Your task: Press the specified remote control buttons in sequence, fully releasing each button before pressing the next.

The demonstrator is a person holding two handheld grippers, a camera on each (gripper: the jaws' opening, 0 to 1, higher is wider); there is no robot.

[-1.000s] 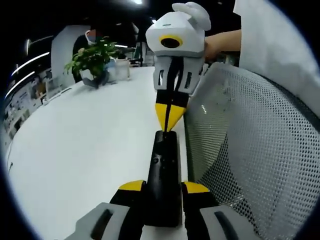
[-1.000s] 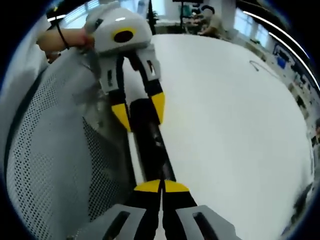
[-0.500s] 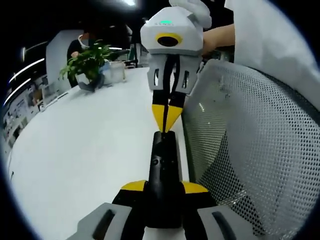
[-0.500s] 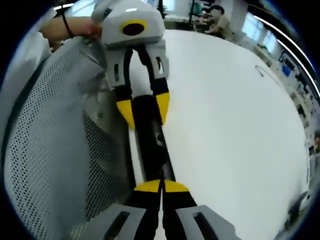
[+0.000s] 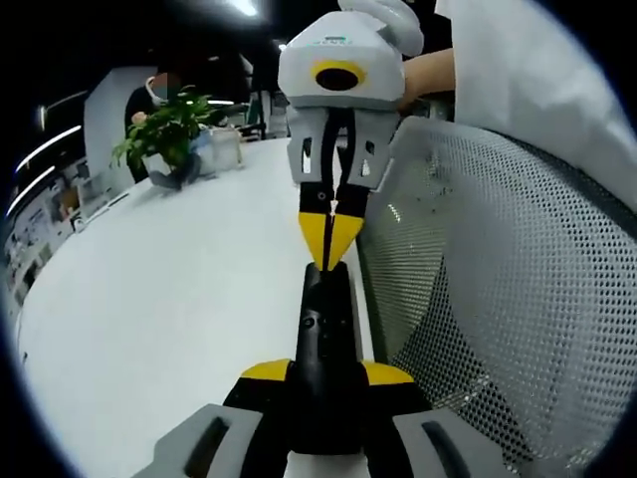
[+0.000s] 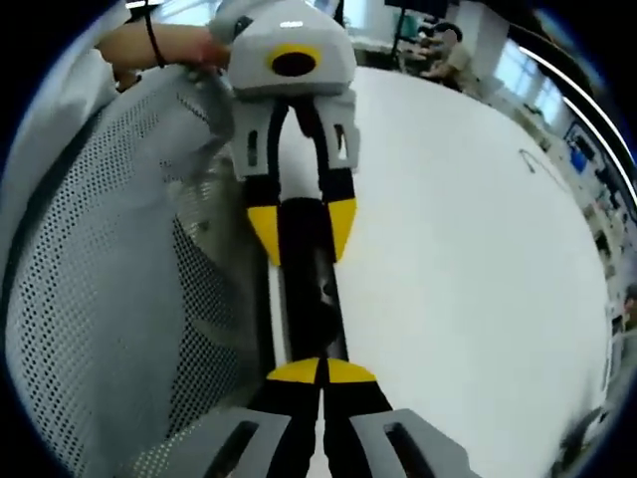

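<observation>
A long black remote [image 5: 323,319] lies along the white table's edge, a small button showing on its top face. My left gripper [image 5: 325,371] is shut on the remote's near end, one yellow tip on each side. My right gripper [image 5: 325,249] comes in from the far side, shut, with its joined yellow tips down on the remote's far end. In the right gripper view, my right gripper [image 6: 321,370] is shut at the bottom with its tips over the remote [image 6: 311,299]. There the left gripper [image 6: 304,227] clamps the remote's other end.
A grey mesh chair back [image 5: 498,299] stands right beside the remote, along the table edge [image 6: 100,299]. The white table [image 5: 169,299] spreads out on the other side. A potted plant [image 5: 164,134] stands at the far end. A person's hand [image 6: 174,45] holds the left gripper.
The two grippers have drawn a little closer together along the remote, each looming larger in the other's view. Both stay shut, and the remote has not moved on the table.
</observation>
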